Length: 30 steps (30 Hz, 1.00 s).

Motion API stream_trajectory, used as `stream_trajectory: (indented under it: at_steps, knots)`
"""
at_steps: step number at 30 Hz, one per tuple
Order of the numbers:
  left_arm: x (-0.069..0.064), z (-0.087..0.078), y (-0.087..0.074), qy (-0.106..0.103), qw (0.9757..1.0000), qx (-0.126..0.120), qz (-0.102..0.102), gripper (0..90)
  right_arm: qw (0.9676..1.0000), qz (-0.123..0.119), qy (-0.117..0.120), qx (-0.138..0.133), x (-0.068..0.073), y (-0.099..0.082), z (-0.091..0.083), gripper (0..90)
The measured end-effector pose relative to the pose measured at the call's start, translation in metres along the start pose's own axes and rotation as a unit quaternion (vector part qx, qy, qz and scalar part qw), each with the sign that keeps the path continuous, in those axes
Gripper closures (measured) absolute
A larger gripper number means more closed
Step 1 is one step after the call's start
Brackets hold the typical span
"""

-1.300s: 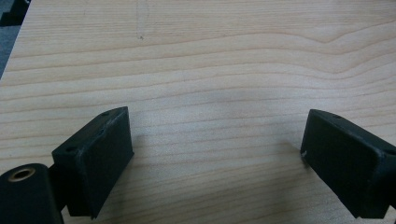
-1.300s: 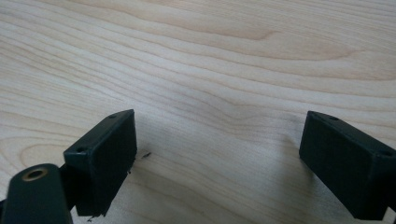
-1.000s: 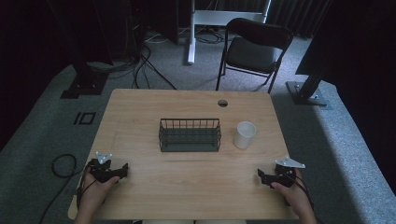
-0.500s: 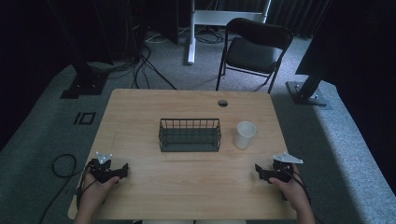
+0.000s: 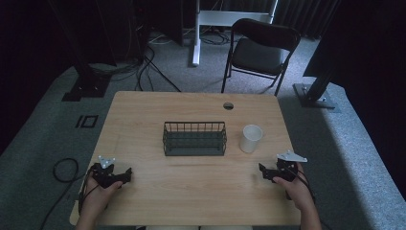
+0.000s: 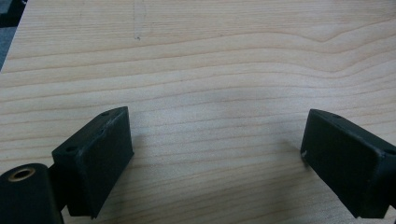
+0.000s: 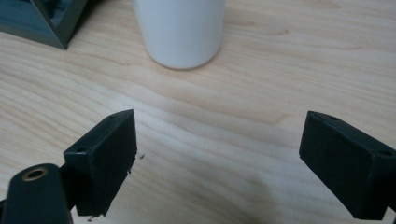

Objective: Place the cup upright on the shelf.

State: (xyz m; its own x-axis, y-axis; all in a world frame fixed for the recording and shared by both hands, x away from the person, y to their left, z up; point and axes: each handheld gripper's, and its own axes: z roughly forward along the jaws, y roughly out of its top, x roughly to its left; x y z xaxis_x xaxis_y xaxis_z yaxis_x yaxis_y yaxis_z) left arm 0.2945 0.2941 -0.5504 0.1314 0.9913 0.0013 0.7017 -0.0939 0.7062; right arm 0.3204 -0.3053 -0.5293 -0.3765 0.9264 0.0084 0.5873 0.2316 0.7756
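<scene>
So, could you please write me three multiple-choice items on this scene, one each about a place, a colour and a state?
1. Where does the cup stand?
A. inside the wire basket
B. on the table, right of the wire basket
C. on the chair

2. What colour is the cup?
A. white
B. red
C. black

3. How do the right gripper's jaws stand?
A. shut on the cup
B. shut on nothing
C. open, with nothing between them

Answers: 1 B, the cup stands on the table beside the wire basket. 2 A, its wall is plain white. 3 C, the right gripper shows bare wood between wide-apart jaws.
</scene>
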Motion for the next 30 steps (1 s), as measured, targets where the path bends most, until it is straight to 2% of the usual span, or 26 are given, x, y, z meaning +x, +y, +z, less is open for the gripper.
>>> stream_trajectory:
  at_steps: [8,13,20,30]
  knots:
    - [0.000,0.000,0.000,0.000,1.0000,0.000,0.000,9.3,0.9999,-0.010,0.009,-0.010,0.006,0.015,0.004,10.9]
    - [0.000,0.000,0.000,0.000,1.0000,0.000,0.000,9.3,0.9994,-0.014,0.023,-0.022,0.012,0.024,0.009,10.9]
    - [0.000,0.000,0.000,0.000,1.0000,0.000,0.000,9.3,0.9991,-0.017,0.027,-0.030,0.015,0.032,0.014,10.9]
    - [0.000,0.000,0.000,0.000,1.0000,0.000,0.000,9.3,0.9984,-0.013,0.029,-0.047,0.022,0.052,0.027,10.9]
